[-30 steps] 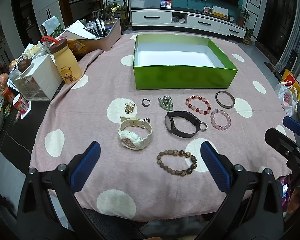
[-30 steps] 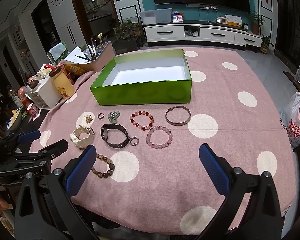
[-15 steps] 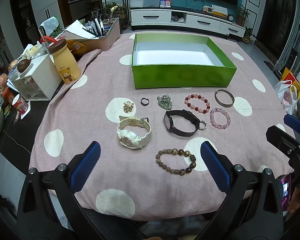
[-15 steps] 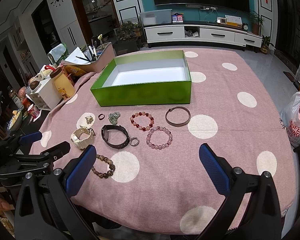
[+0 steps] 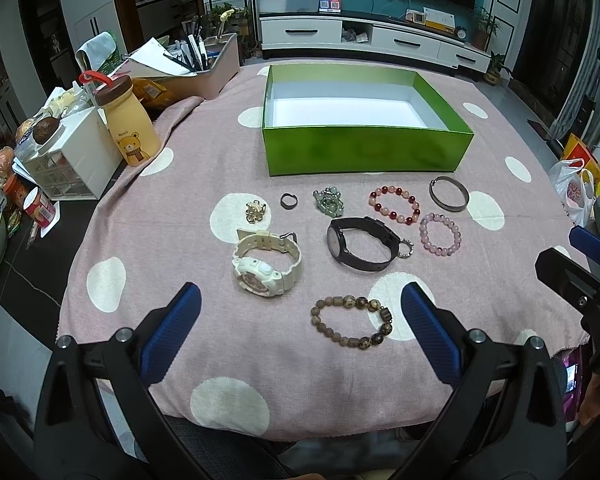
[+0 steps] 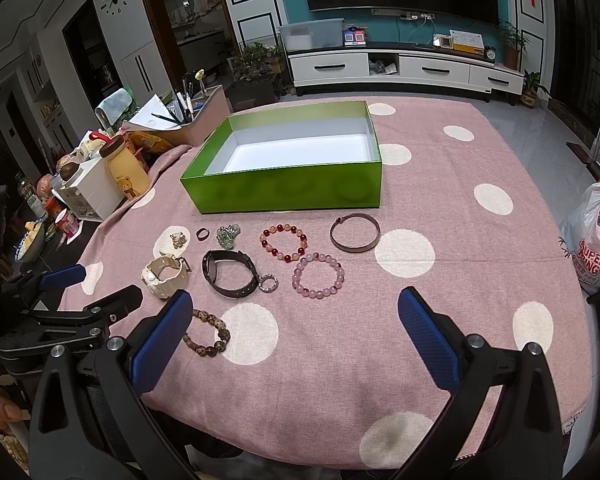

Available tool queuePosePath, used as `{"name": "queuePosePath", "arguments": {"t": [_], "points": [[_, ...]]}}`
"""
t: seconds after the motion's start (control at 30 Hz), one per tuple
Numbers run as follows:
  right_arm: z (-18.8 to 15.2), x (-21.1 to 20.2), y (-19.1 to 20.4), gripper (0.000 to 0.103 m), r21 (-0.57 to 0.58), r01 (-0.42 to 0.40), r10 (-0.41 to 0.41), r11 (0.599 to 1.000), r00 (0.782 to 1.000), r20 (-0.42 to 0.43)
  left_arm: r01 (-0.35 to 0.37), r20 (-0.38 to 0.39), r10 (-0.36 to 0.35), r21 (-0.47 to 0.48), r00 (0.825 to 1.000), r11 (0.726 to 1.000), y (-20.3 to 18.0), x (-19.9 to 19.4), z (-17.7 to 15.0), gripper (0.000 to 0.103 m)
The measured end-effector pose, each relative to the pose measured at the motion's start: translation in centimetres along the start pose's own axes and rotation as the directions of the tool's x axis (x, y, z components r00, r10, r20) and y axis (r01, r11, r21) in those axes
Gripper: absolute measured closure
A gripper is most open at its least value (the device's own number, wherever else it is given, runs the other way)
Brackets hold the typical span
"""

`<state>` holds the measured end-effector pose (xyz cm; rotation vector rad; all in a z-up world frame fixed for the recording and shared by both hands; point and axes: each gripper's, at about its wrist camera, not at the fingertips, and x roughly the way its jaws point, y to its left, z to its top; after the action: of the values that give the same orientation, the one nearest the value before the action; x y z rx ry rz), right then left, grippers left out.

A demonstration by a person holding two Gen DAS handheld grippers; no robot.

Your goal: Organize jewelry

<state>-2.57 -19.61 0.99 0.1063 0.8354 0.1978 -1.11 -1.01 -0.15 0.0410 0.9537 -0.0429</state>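
Green box [image 5: 364,152] lies long side across (open top up); both hand-held grippers [image 5: 300,320] [image 6: 296,328] gape wide, holding nothing.

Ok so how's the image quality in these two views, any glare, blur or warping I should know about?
Left wrist view: sharp at the centre, strong fisheye bending at the edges, dark vignetted corners, and the white floor of the green box glares bright. Right wrist view: same curved edges and dark corners; box floor again overexposed; the brown bead bracelet is partly hidden behind a finger of the right hand-held gripper.
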Motion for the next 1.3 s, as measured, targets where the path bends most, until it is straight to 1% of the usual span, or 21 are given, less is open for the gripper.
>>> {"name": "queuePosePath", "arguments": {"t": [0.47,0.73,0.83,0.93,1.03,1.17,1.2,1.27,1.3], "points": [[0.1,-0.2,-0.1,0.001,0.003,-0.002,0.002,1.0,1.0,0.0,0.0,-0.004,0.0,0.004,1.0,1.0,0.1,0.1,0.1,0.002],[0.1,0.7,-1.2,0.001,0.019,-0.017,0.017,1.0,1.0,-0.001,0.009,-0.023,-0.009,0.012,1.0,1.0,-0.3,1.0,0.2,0.002],[-0.3,1.7,-2.0,0.001,0.012,-0.009,0.009,1.0,1.0,0.002,0.029,-0.048,-0.029,0.004,0.998,1.0,-0.1,2.0,0.1,0.002],[-0.8,2.5,-3.0,0.001,0.03,-0.033,0.033,0.999,0.999,-0.008,0.055,-0.078,-0.056,-0.016,0.995,0.998,0.5,3.4,-0.5,0.002],[-1.4,3.3,-3.7,0.001,0.033,-0.037,0.037,0.999,0.999,-0.015,0.079,-0.105,-0.083,-0.038,0.991,0.996,1.1,4.9,-1.4,0.002],[-2.1,4.8,-4.0,0.002,0.021,-0.047,0.048,0.999,0.998,-0.037,0.106,-0.107,-0.11,-0.047,0.988,0.993,1.4,6.2,-2.5,0.002],[-2.3,5.3,-4.0,0.003,0.015,-0.045,0.045,0.999,0.998,-0.044,0.106,-0.103,-0.11,-0.044,0.989,0.993,1.4,6.4,-2.7,0.002],[-2.6,6.1,-4.0,0.012,0.012,-0.046,0.047,0.999,0.997,-0.058,0.107,-0.088,-0.11,-0.034,0.99,0.994,1.1,6.8,-3.0,0.002],[-2.8,6.5,-4.1,0.015,0.015,-0.05,0.05,0.999,0.997,-0.066,0.107,-0.085,-0.109,-0.031,0.99,0.994,1.1,6.9,-3.1,0.002]]}}
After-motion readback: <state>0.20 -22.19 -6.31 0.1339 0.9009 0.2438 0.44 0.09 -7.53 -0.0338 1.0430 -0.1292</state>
